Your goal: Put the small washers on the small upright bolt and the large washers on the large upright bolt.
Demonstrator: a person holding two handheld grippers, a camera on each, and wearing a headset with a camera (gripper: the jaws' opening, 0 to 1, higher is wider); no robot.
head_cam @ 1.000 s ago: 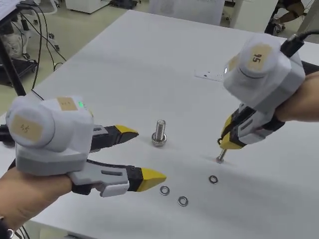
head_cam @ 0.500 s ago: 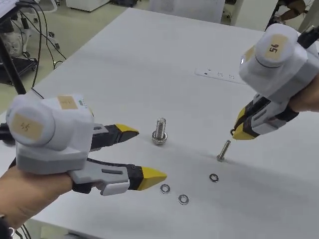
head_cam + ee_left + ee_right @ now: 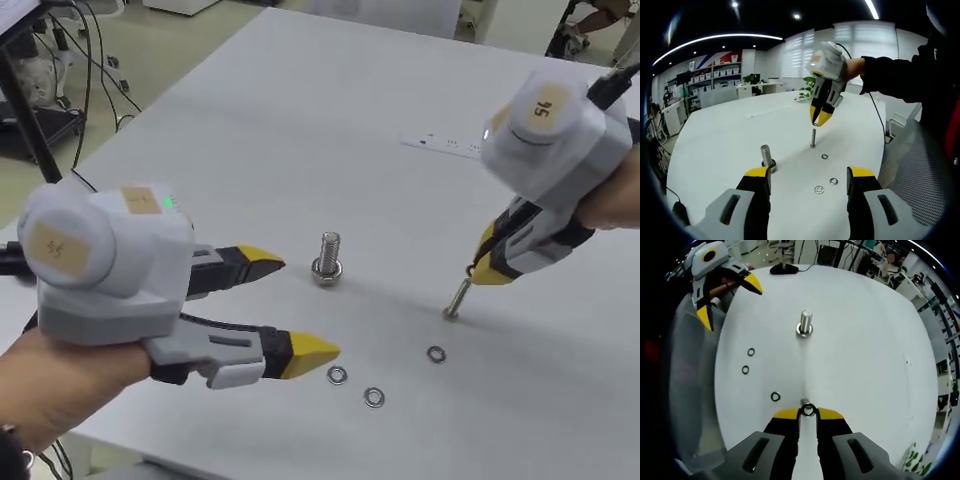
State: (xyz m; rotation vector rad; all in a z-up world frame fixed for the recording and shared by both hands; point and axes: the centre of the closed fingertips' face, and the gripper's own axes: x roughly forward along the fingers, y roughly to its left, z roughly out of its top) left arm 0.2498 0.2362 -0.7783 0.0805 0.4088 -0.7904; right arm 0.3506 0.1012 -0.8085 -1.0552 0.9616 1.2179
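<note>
The large upright bolt (image 3: 327, 258) (image 3: 766, 155) (image 3: 805, 322) stands mid-table with a washer at its base. To its right is the thin small bolt (image 3: 455, 300) (image 3: 813, 138). Three loose washers lie in front: one (image 3: 436, 354) near the small bolt, two (image 3: 337, 375) (image 3: 375, 397) closer to me. My right gripper (image 3: 488, 272) (image 3: 819, 119) (image 3: 808, 414) hovers just above and right of the small bolt's top, its jaws pinching a small ring-shaped washer (image 3: 808, 410). My left gripper (image 3: 285, 305) (image 3: 809, 175) (image 3: 730, 302) is open and holds nothing, left of the loose washers.
A flat white strip (image 3: 440, 143) lies farther back on the white table (image 3: 300, 120). The table's left edge drops to a floor with cables and a stand (image 3: 40, 110). A dark sleeve (image 3: 900, 75) reaches in behind the right gripper.
My right gripper has lifted from the small bolt's top and moved up and to the right. The left gripper and the loose washers have stayed put.
</note>
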